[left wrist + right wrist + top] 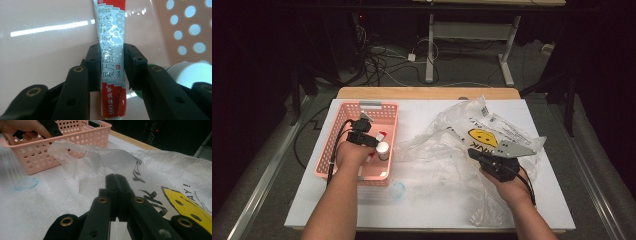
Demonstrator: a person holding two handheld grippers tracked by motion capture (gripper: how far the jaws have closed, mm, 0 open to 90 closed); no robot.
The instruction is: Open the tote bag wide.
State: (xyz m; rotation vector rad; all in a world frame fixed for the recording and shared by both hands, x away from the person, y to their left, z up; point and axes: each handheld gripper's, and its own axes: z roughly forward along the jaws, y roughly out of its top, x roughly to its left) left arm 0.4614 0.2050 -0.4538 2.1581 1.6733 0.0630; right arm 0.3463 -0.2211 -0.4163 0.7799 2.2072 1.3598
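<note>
L gripper (108, 67) clamps the tube (111, 50) inside pink basket (342, 137), beside a white-capped bottle (383, 149). R gripper (117, 180) is fully closed, poss. pinching the plastic bag (462, 135) — can't tell. Looks like early-stage bagging; nothing visibly in the bag yet.

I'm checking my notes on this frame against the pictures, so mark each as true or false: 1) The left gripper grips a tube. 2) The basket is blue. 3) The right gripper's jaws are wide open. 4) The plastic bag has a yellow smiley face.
1) True: the left gripper is closed on the tube.
2) False: the basket is pink.
3) False: the right gripper has its jaws pressed together at the plastic bag.
4) True: a yellow smiley face is printed on the bag.
</note>
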